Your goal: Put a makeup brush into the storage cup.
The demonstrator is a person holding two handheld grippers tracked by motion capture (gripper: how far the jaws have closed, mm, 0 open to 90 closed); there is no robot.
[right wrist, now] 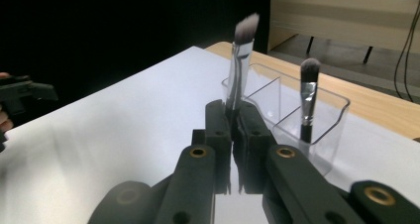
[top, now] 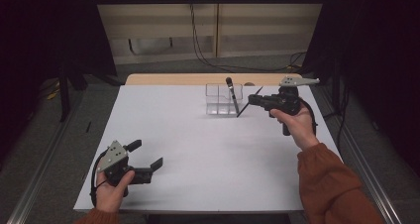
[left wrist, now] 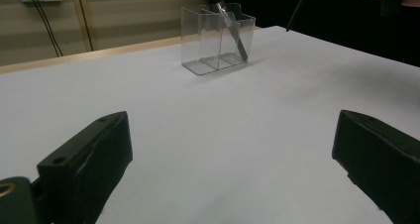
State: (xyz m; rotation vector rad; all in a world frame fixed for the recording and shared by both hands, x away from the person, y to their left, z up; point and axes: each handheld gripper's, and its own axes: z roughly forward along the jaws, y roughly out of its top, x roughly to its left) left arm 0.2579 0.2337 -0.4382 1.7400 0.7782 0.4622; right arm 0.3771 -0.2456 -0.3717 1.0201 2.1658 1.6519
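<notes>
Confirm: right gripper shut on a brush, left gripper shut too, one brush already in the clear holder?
Not quite. The left gripper is open: the left gripper view shows its jaws wide apart. The right gripper is shut on a brush, and one brush stands in the clear holder.

A test room, like a lab; black curtains [top: 44, 30] hang at both sides; a white table [top: 198, 149] stands on grey floor (cables [top: 198, 40] run down the back wall).

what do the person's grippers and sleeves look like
Both grippers, left gripper and right gripper, are black pistol-style tools with two blocky black jaws, brass-coloured pivot rivets, a grey three-cornered plate on top and a black trailing cable. The person's sleeves are rust orange with ribbed cuffs.
</notes>
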